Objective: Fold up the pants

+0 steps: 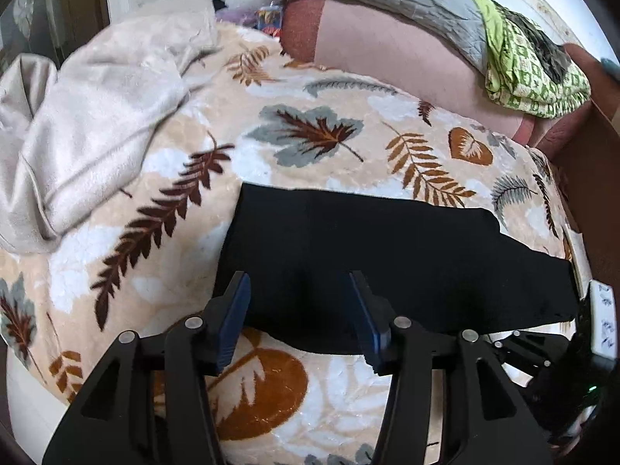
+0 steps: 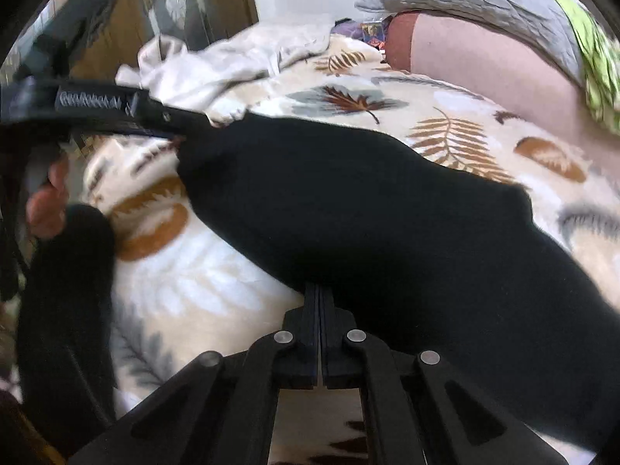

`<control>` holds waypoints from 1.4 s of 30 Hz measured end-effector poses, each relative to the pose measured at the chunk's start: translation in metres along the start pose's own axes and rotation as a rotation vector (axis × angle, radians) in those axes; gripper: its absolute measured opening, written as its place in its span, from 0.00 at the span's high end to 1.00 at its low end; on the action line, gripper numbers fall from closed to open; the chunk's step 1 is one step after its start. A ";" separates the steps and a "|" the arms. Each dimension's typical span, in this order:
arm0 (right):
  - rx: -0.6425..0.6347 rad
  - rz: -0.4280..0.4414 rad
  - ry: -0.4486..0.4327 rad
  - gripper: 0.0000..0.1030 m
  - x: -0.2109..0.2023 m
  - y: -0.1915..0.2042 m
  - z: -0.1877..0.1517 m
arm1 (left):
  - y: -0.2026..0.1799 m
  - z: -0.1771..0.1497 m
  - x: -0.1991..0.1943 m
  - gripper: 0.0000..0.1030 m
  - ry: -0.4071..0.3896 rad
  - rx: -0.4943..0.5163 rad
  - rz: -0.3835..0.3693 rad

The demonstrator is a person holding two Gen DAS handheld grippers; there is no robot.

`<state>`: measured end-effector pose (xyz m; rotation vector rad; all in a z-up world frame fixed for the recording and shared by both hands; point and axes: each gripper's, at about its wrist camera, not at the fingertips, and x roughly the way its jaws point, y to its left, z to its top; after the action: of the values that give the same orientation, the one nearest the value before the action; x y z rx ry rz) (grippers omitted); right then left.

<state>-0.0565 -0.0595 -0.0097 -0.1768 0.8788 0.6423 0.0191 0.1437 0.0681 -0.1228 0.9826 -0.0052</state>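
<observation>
Bedroom setting: black pants lie on the leaf-print blanket. Left gripper fingers apart at the near edge; right gripper fingers clamped on the cloth. Advice: left should grip before lifting, keeping edges level

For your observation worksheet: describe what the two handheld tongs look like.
Both the left tongs and right tongs are black plastic linkages with triangular cut-outs and round silver pivot pins. The left fingers carry dark blue pads.
</observation>
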 end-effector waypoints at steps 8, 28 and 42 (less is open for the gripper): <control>0.049 -0.082 -0.112 0.61 -0.038 -0.021 -0.005 | -0.017 0.003 -0.008 0.41 -0.041 0.034 -0.005; 0.012 -0.102 -0.022 0.96 -0.002 -0.031 -0.001 | -0.057 -0.006 0.032 0.37 0.070 0.074 -0.063; 0.114 -0.053 -0.037 0.91 -0.014 -0.039 -0.012 | -0.075 -0.032 0.050 0.35 0.081 0.130 -0.037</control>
<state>-0.0476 -0.1015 -0.0109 -0.0848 0.8696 0.5433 0.0244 0.0633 0.0173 -0.0218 1.0576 -0.1088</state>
